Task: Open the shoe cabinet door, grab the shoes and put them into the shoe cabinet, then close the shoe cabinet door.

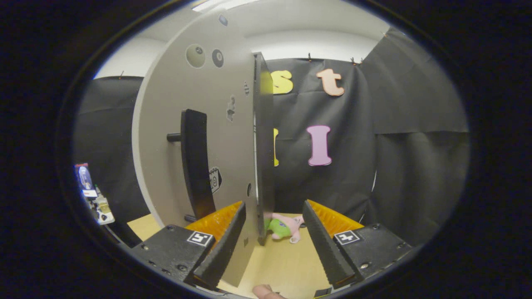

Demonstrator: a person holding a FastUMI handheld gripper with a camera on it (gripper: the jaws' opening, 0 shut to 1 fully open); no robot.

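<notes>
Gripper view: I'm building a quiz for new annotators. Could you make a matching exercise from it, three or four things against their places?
Things:
1. grey cabinet door
2. black bar-shaped door handle
3. pink and green plush toy
4. open gripper

Places:
A. on the wooden floor, beyond the fingertips
B. mounted on the door's grey face
C. standing edge-on, its edge between the two fingers
D. one finger on each side of the door's edge, not pressing it

Pairs: 1-C, 2-B, 3-A, 4-D
</notes>
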